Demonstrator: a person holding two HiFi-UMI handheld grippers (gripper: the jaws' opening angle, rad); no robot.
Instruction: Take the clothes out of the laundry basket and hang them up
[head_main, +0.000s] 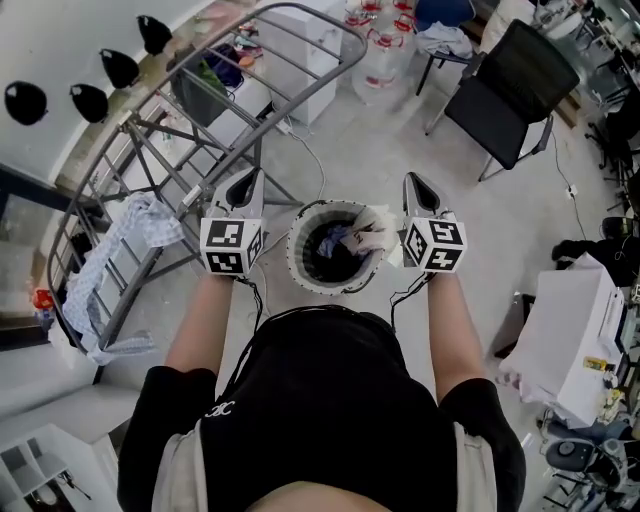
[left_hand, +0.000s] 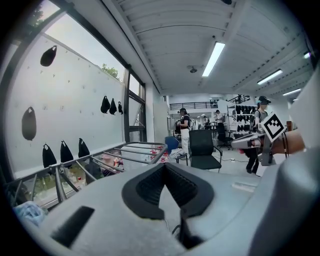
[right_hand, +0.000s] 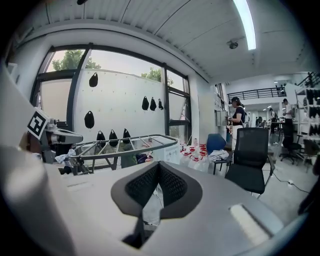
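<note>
The basket (head_main: 297, 268) stands on the floor right in front of the person, between the two grippers as the head view shows them. Clothes (head_main: 340, 243) lie in it, dark ones deep inside and a white piece (head_main: 377, 230) at the rim on the right side. The left gripper (head_main: 245, 186) hangs just left of the basket, its jaws pressed together with nothing between them. The right gripper (head_main: 419, 188) hangs just right of it, jaws likewise closed and empty. The rack (head_main: 133, 127) stands on the floor to the left, with a pale checked cloth (head_main: 130, 240) draped at its near end. A black chair (head_main: 515, 85) stands beyond, to the right.
</note>
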